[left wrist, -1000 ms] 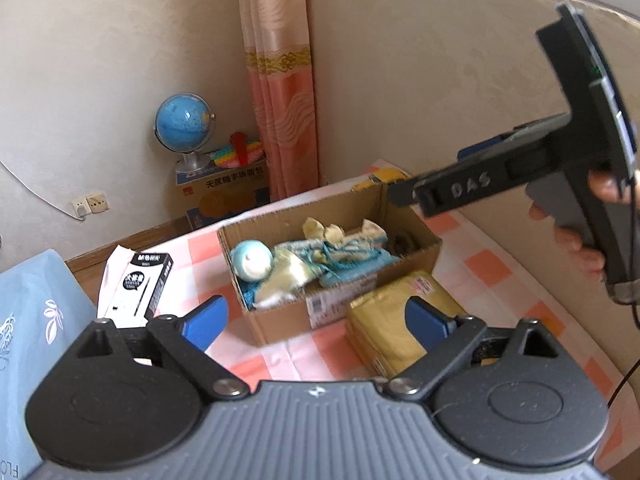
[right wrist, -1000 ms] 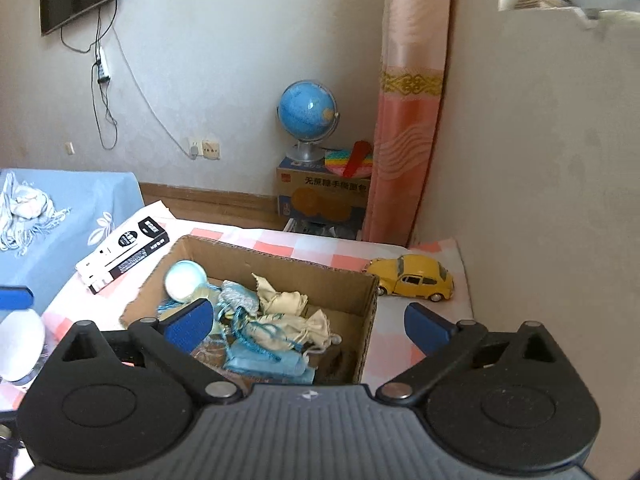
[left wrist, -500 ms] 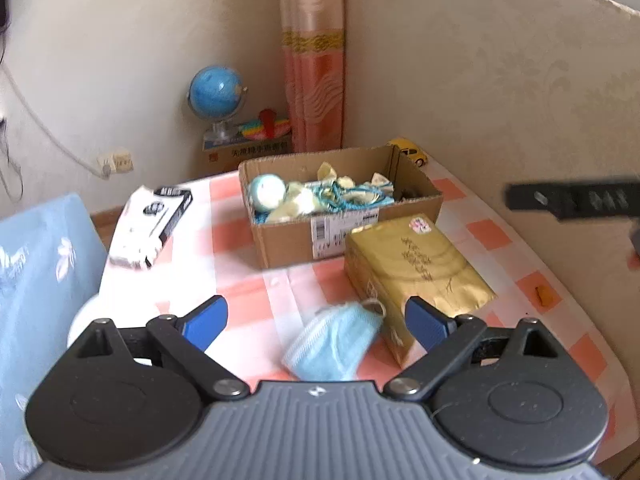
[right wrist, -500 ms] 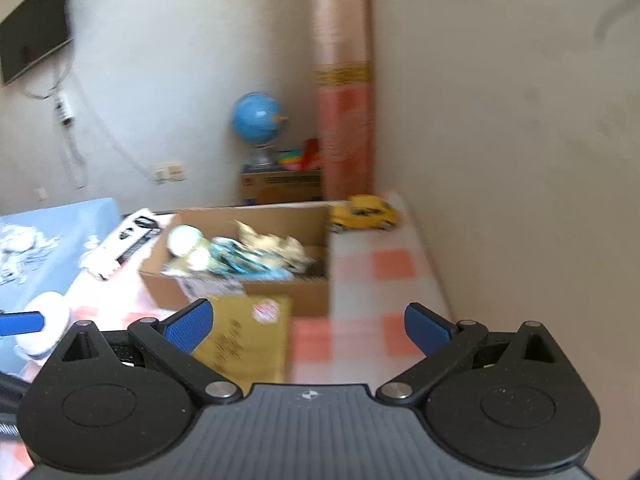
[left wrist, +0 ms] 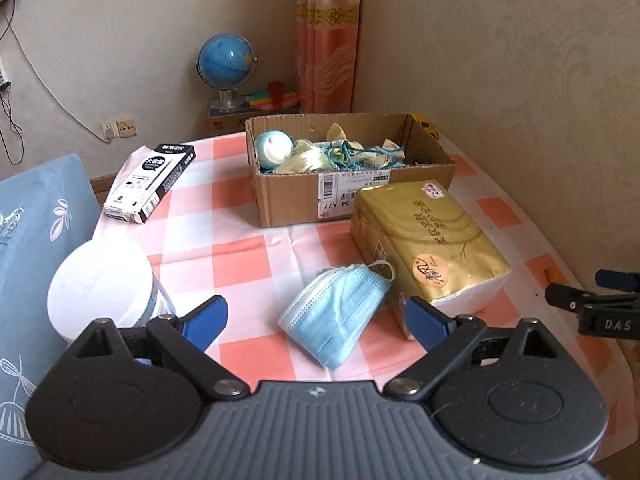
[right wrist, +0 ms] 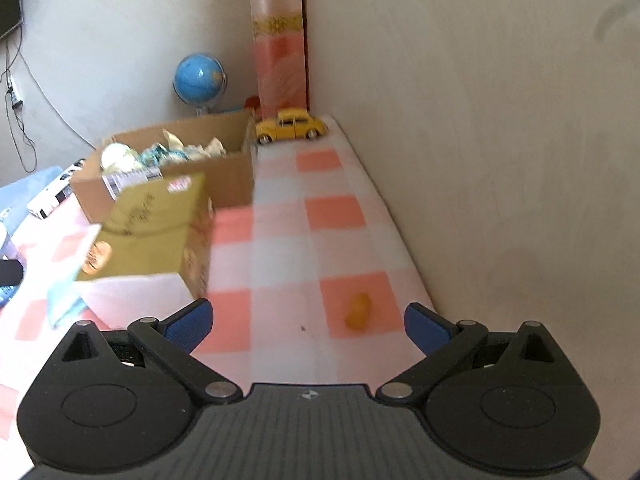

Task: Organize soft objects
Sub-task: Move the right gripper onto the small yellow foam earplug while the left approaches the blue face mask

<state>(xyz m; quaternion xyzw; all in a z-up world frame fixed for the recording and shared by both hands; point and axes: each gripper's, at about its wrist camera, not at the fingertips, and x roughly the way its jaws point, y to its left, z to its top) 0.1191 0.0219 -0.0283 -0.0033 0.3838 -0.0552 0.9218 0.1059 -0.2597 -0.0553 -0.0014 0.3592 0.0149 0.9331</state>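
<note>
Pink-checked tablecloth point(left wrist: 244, 264) fills your left wrist view: your left gripper point(left wrist: 316, 322), jaws apart and empty, has the blue face mask point(left wrist: 335, 316) just ahead between them, touching the gold tissue pack point(left wrist: 430, 236), cardboard box point(left wrist: 352, 196) beyond. Your right gripper point(right wrist: 308, 326), jaws likewise apart, frames bare cloth, with the pack ahead-left.

We find the mask point(left wrist: 335, 315) on the table point(left wrist: 248, 264), touching the tissue pack point(left wrist: 428, 240) to its right. The box point(left wrist: 348, 172) stands behind both; the toy car point(right wrist: 291, 125) behind that.
</note>
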